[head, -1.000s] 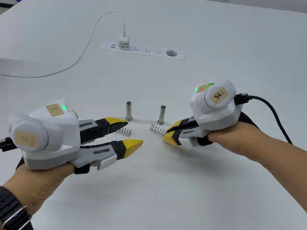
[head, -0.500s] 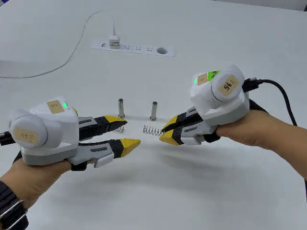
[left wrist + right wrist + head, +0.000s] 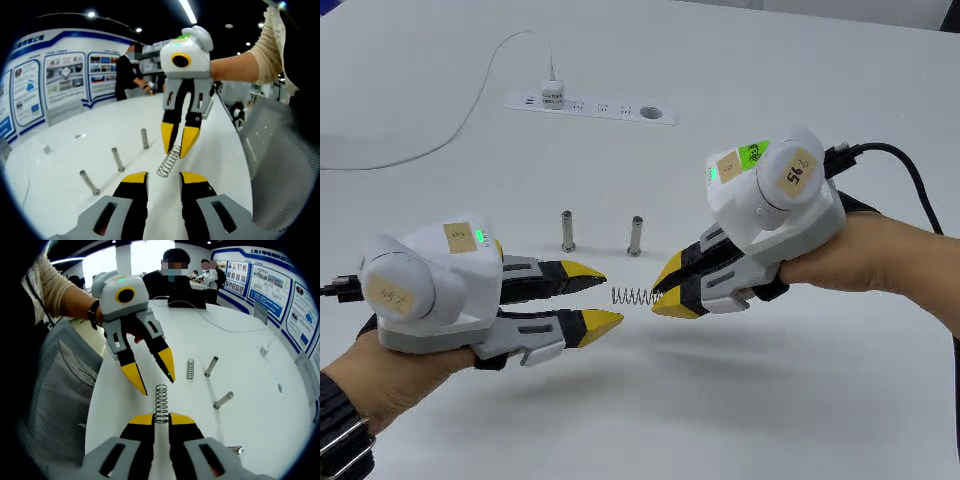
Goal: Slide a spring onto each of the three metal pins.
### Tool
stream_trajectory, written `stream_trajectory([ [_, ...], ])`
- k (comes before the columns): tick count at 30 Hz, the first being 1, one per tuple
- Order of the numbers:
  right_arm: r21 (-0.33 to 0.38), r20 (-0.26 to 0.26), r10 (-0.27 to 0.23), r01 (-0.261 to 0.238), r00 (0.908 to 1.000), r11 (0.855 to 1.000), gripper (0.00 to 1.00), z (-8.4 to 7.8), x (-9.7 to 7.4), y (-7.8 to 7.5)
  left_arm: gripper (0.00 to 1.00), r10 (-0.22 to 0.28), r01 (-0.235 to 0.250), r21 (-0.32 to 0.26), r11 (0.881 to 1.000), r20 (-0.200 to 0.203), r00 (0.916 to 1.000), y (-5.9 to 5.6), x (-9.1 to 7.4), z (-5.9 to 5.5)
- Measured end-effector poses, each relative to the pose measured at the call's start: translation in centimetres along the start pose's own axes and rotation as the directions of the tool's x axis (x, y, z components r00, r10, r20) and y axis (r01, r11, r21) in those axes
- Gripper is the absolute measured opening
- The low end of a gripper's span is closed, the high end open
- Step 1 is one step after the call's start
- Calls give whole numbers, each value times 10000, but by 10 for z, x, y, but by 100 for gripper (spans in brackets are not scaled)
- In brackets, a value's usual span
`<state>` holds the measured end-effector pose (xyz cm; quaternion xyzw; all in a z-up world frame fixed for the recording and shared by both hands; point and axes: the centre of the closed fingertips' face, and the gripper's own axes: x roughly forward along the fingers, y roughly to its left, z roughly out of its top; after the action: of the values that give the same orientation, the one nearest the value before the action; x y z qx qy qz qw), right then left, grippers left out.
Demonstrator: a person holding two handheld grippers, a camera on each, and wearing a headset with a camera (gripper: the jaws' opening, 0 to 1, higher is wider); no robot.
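Observation:
My right gripper (image 3: 666, 295) is shut on one end of a small steel spring (image 3: 632, 296) and holds it level above the white table. The spring's free end points at my left gripper (image 3: 604, 298), whose yellow-tipped jaws stand open just short of it. In the right gripper view the held spring (image 3: 161, 402) rises from between my right gripper's (image 3: 161, 420) tips. A second spring (image 3: 190, 368) lies on the table beside a pin (image 3: 211, 366). Three upright metal pins (image 3: 117, 159) stand in a row in the left gripper view; two pins (image 3: 567, 231) stand behind the grippers in the head view.
A white power strip (image 3: 590, 105) with a plug and cable lies at the table's far side. People stand at the table's far end (image 3: 176, 275). A mesh chair back (image 3: 65, 375) is close by the table edge.
My right gripper has lifted the spring off the table and carried it left toward my left gripper. The left gripper has risen slightly and now hides the second spring.

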<state>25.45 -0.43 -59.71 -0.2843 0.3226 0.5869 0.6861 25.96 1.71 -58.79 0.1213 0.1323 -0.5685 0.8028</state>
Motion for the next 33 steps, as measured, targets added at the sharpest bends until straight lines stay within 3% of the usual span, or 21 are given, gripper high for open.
stream_trajectory([
  [8, -215, -395, 332, -341, 9987, 9992, 11, -2, 0, 10, 19, -365, 373, 379, 9986, -229, 9991, -13, 4, -2],
  [11, -311, -541, 327, -345, 9980, 9989, 11, -3, 0, 12, 13, -381, 388, 495, 9980, -146, 9992, -13, 5, -1],
  [18, -388, -737, 302, -331, 9968, 9987, 11, -4, -3, 13, 13, -382, 409, 842, 9956, -330, 9987, -16, 11, -2],
  [24, -444, -573, 172, -197, 9982, 9988, 11, 6, -7, 13, 12, -310, 348, 785, 9963, -487, 9983, -14, 13, -8],
  [33, -596, -219, -74, 61, 9997, 9982, 11, 20, -11, 13, 11, -274, 289, 403, 9988, -363, 9990, -13, 15, -8],
])
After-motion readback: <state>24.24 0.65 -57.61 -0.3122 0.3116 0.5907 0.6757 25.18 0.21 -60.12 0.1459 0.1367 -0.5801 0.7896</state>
